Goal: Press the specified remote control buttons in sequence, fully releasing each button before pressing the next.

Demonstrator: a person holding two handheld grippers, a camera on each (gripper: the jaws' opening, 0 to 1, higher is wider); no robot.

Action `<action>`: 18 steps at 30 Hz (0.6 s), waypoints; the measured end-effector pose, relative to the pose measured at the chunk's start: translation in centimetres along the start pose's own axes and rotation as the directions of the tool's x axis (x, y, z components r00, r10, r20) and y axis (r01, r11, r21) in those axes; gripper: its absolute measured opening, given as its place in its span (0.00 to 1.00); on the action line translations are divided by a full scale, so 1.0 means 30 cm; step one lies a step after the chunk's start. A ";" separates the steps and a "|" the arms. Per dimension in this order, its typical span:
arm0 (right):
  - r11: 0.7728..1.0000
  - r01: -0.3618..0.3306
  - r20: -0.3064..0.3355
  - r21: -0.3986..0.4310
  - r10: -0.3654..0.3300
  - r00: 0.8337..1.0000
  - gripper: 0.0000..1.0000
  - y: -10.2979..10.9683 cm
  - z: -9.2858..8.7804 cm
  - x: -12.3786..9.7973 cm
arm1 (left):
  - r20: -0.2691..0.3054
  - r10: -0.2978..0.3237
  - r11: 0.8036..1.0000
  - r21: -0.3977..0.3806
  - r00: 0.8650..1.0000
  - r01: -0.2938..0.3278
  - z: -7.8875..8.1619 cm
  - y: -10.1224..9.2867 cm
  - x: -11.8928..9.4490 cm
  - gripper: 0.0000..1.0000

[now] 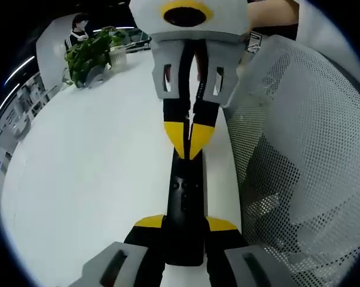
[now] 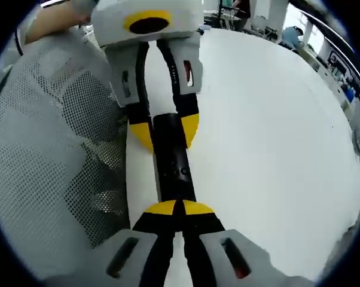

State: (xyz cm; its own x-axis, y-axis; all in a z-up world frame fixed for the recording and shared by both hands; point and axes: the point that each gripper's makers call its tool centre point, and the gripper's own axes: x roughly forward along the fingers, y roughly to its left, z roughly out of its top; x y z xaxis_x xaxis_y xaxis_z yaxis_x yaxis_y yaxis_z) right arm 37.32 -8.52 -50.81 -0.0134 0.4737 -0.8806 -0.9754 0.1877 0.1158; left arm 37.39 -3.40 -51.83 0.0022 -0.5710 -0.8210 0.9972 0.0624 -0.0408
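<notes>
White table (image 1: 90, 167) running wide and bare across the left gripper view, a black remote control (image 1: 185, 209) lying lengthwise near its edge, and a leafy potted plant (image 1: 91, 57) standing at the far end.

Remote (image 1: 184, 209) is plain black, buttons barely distinguishable from the body. Both grippers: black jaws with yellow tips, light grey housings; left gripper (image 1: 185, 224), right gripper (image 2: 175, 208). Table (image 1: 90, 173) is plain white. Chair (image 1: 299, 149) at 3 o'clock in left gripper view: white mesh, dotted pattern. Plant (image 1: 90, 55) at 11 o'clock: green leaves.
</notes>
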 end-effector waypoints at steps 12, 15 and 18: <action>0.997 0.017 -0.017 -0.077 -0.018 1.000 0.10 -0.014 0.006 0.007 | 0.003 -0.001 1.000 -0.002 1.000 0.001 0.001 0.000 -0.001 0.24; 0.989 0.001 -0.049 -0.148 -0.008 0.999 0.10 -0.010 0.009 0.011 | 0.002 -0.001 1.000 0.001 1.000 0.001 0.001 -0.002 -0.002 0.24; 0.966 -0.004 -0.070 -0.260 -0.015 0.997 0.09 -0.002 0.012 0.013 | 0.003 -0.003 1.000 0.003 1.000 0.003 0.001 -0.002 -0.002 0.24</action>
State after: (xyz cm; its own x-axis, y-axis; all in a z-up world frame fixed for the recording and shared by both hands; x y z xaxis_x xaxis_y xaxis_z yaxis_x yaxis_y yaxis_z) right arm 37.44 -8.03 -51.01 -0.0144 0.4095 -0.9122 -0.9990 -0.0446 -0.0042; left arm 37.33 -3.39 -51.75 -0.0004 -0.5739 -0.8189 0.9974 0.0582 -0.0413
